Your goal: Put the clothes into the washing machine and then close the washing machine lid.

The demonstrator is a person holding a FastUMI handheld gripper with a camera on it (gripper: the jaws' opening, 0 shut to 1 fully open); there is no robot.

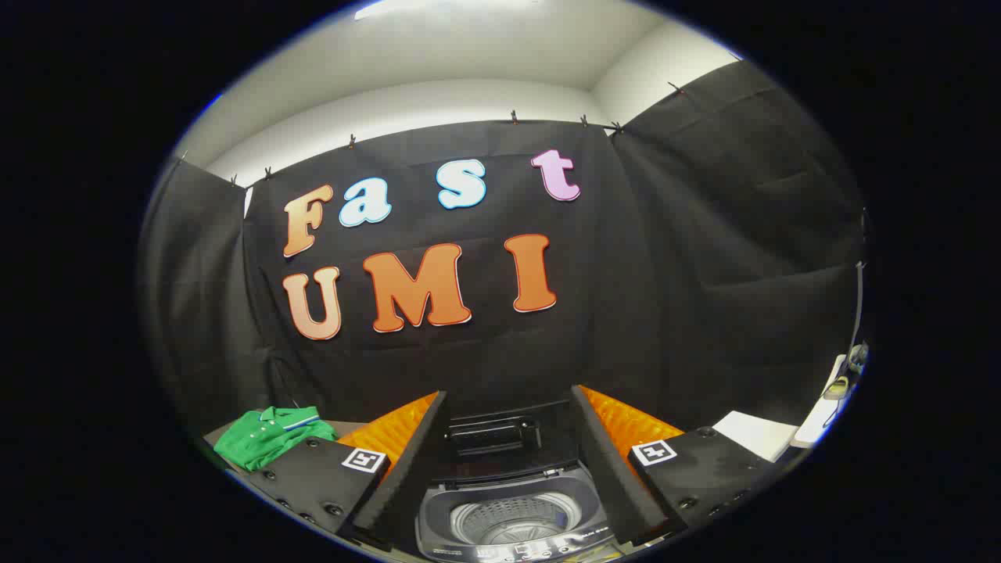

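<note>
The green shirt (267, 435) lies crumpled on the bench (332, 427) to the left of the washing machine (512, 516), just beyond the left finger and well outside the gap between the two — so it has not been picked up yet and the drum (512, 520) looks bare, ready to take it. The machine's lid (500, 438) stands raised at the back of the tub, propped open toward the booth wall, which is why the drum's ribbed inside shows straight down between the fingers. The gripper (510, 457) hangs above the machine with its jaws spread wide and nothing in them — I'd guess it is placed there before swinging left for the shirt. Right of the machine sits a white block (755, 434) on the bench.
</note>
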